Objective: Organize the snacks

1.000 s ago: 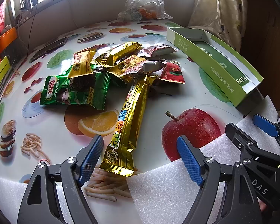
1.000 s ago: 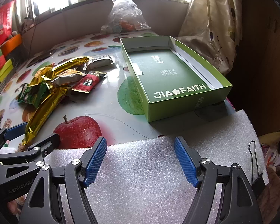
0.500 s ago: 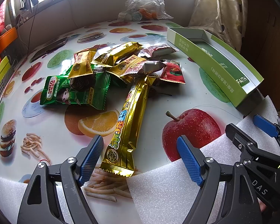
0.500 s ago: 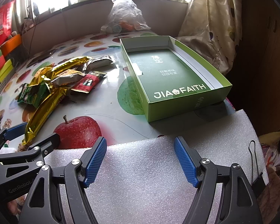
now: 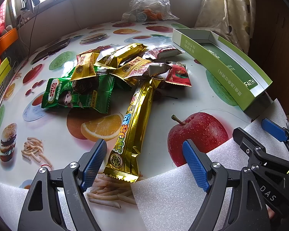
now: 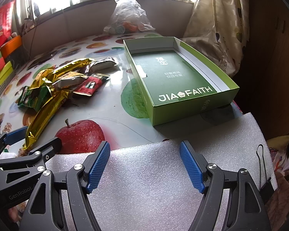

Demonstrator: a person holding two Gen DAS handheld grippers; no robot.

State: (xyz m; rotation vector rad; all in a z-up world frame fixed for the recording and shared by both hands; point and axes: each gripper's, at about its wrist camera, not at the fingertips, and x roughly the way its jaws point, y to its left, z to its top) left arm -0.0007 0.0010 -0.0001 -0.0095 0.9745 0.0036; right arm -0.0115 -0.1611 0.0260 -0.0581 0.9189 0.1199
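Note:
A pile of snack packets lies on the fruit-print table. A long gold bar [image 5: 133, 125] [image 6: 46, 113] points toward my left gripper [image 5: 144, 161], which is open and empty, its near end between the blue pads. Behind it lie a green Milo packet [image 5: 77, 96], gold packets [image 5: 121, 56], a silver packet [image 5: 154, 68] and a red packet [image 5: 178, 75] [image 6: 89, 85]. An empty green box [image 6: 183, 80] [image 5: 221, 65] stands at the right. My right gripper [image 6: 144, 165] is open over white foam, in front of the box.
White foam sheet [image 6: 144, 182] covers the table's near edge. A clear plastic bag [image 5: 148, 3] sits at the back by the window. Coloured boxes [image 5: 2, 57] line the far left. A curtain [image 6: 217, 23] hangs at right. A binder clip [image 6: 264, 175] lies on the foam.

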